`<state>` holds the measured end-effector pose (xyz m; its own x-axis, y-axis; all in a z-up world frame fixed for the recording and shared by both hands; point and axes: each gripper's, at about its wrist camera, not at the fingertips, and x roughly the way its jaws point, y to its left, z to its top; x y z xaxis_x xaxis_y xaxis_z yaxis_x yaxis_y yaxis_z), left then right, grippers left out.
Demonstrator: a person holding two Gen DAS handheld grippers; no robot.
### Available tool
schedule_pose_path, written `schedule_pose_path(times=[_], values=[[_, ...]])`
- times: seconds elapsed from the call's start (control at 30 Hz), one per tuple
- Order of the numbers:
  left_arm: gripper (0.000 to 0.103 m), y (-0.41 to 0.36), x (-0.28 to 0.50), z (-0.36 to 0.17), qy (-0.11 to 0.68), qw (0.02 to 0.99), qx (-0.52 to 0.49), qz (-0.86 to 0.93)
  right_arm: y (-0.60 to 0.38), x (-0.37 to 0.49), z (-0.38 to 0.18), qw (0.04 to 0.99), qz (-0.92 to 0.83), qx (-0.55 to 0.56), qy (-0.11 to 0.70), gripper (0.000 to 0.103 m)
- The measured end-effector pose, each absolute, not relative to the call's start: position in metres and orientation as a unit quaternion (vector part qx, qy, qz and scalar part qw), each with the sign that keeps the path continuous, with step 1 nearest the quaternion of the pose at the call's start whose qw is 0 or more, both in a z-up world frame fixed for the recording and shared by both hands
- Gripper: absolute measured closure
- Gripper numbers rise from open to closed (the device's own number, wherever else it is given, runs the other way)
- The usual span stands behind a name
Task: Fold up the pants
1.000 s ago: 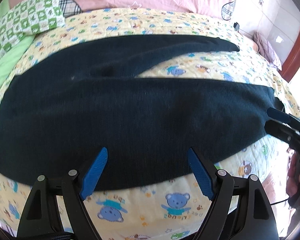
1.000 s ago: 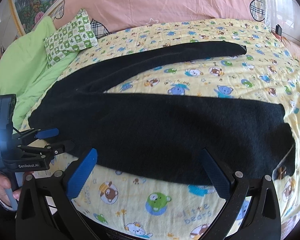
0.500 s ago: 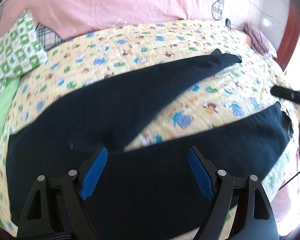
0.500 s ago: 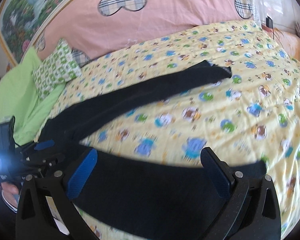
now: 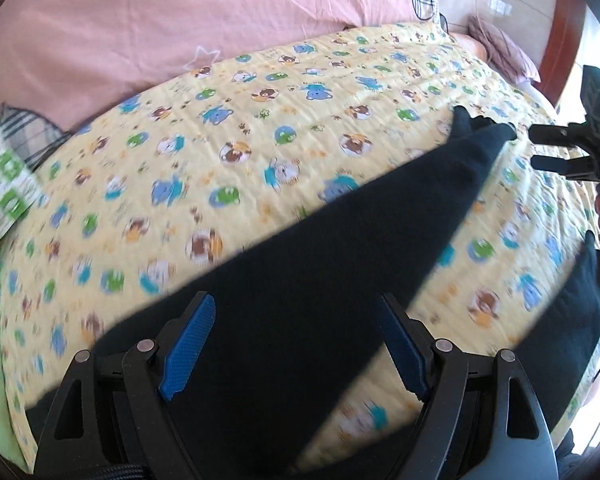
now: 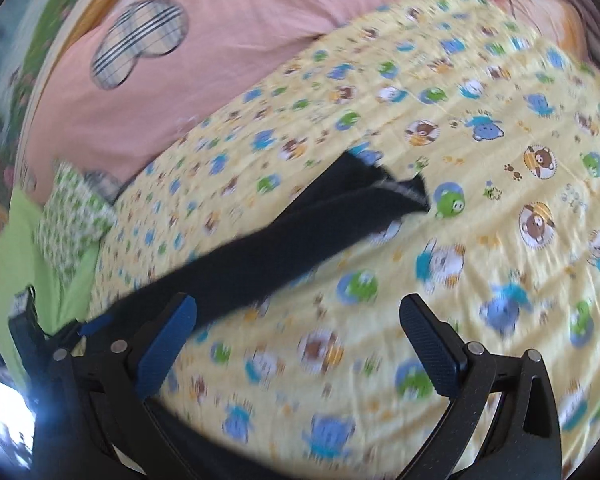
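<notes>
Dark navy pants [image 5: 331, 264] lie spread flat on a yellow cartoon-print bedsheet [image 5: 260, 128], legs apart in a V. My left gripper [image 5: 296, 344] is open and empty, over the waist end where the far leg begins. My right gripper [image 6: 296, 336] is open and empty, over bare sheet between the legs, with the far leg [image 6: 300, 236] ahead to its left. The far leg's cuff [image 6: 403, 188] lies slightly rumpled. In the left wrist view the right gripper [image 5: 555, 148] hovers just beyond that cuff [image 5: 483, 128]. The near leg [image 5: 571, 304] shows at the right.
A pink quilt [image 5: 180, 24] with plaid hearts is piled along the far side of the bed. A green-checked pillow [image 6: 72, 216] and green blanket [image 6: 16, 248] lie at the left. A wooden door frame [image 5: 559, 40] stands at the right.
Both grippers have moved forward across the bed, away from the near leg toward the far leg. The right gripper now sits near the far leg's cuff. Both jaws stay open.
</notes>
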<state>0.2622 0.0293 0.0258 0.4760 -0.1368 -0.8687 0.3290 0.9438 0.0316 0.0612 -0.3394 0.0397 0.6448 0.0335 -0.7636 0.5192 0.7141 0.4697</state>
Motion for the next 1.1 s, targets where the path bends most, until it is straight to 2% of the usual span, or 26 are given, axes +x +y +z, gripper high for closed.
schedule_pose_path(times=[0.03,0.27,0.43,0.47,0.53,0.6,0.67,0.77,1.1], values=[[0.020,0.031,0.269,0.025,0.496,0.850,0.098,-0.149,-0.348,0.064,0.037,0.830,-0.150,0.364,0.394,0.011],[0.020,0.043,0.311,0.012,0.522,0.819,0.108,-0.214,-0.396,0.077,0.011,0.783,-0.176,0.456,0.385,0.026],[0.022,0.046,0.329,-0.007,0.553,0.796,0.103,-0.224,-0.403,0.085,0.009,0.784,-0.190,0.450,0.383,0.049],[0.026,0.045,0.330,-0.011,0.558,0.791,0.104,-0.227,-0.404,0.085,0.008,0.785,-0.190,0.448,0.383,0.052],[0.046,0.039,0.329,-0.016,0.564,0.783,0.110,-0.239,-0.402,0.086,0.010,0.791,-0.194,0.436,0.382,0.067],[0.073,0.030,0.323,-0.019,0.566,0.776,0.125,-0.249,-0.401,0.084,0.010,0.796,-0.196,0.428,0.379,0.076],[0.089,0.023,0.314,-0.015,0.555,0.780,0.139,-0.254,-0.401,0.081,0.012,0.803,-0.193,0.422,0.375,0.081],[0.095,0.019,0.291,-0.001,0.528,0.794,0.147,-0.263,-0.394,0.073,0.019,0.814,-0.188,0.406,0.370,0.084],[0.098,0.008,0.208,0.036,0.484,0.820,0.128,-0.278,-0.367,0.019,0.041,0.830,-0.159,0.412,0.341,0.087]])
